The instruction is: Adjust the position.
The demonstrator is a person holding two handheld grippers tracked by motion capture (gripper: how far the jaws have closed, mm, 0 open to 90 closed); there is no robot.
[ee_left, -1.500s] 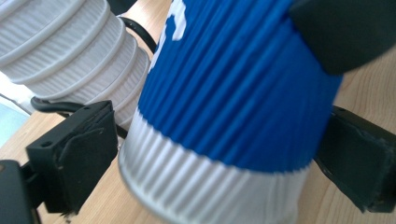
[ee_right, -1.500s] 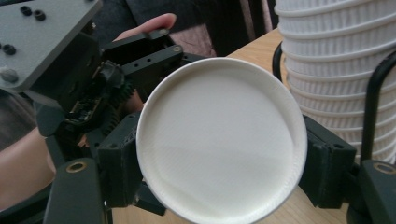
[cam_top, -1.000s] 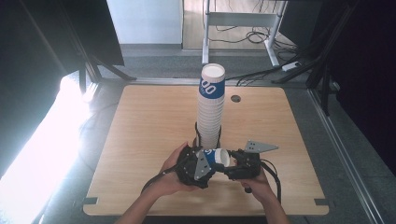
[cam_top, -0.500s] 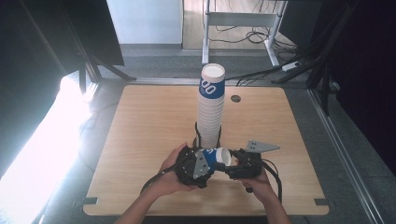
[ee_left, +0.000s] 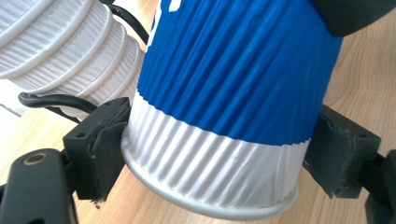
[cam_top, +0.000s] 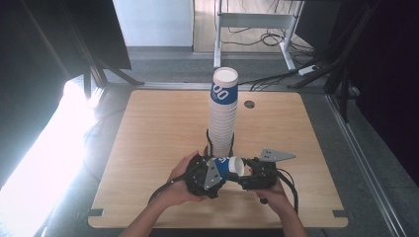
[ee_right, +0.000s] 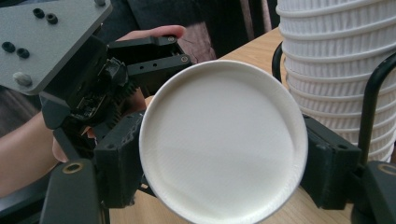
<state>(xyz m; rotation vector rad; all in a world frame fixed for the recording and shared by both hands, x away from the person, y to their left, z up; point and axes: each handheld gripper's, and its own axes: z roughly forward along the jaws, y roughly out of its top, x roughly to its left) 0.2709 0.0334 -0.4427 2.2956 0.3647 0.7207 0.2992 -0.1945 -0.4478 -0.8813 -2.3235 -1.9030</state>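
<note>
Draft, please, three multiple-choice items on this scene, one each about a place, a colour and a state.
1. Where does the tall stack of cups stand?
A) in the middle of the table
B) at the left edge
C) on the floor

2. What colour is the single cup's band?
A) red
B) green
C) blue

3. How is the single cup?
A) standing upright
B) on its side, held
C) crushed flat

Key: A, the high view shows it mid-table; C, the left gripper view shows blue above white; B, it lies sideways between the left tongs, whose jaws have just been closing on it.
</note>
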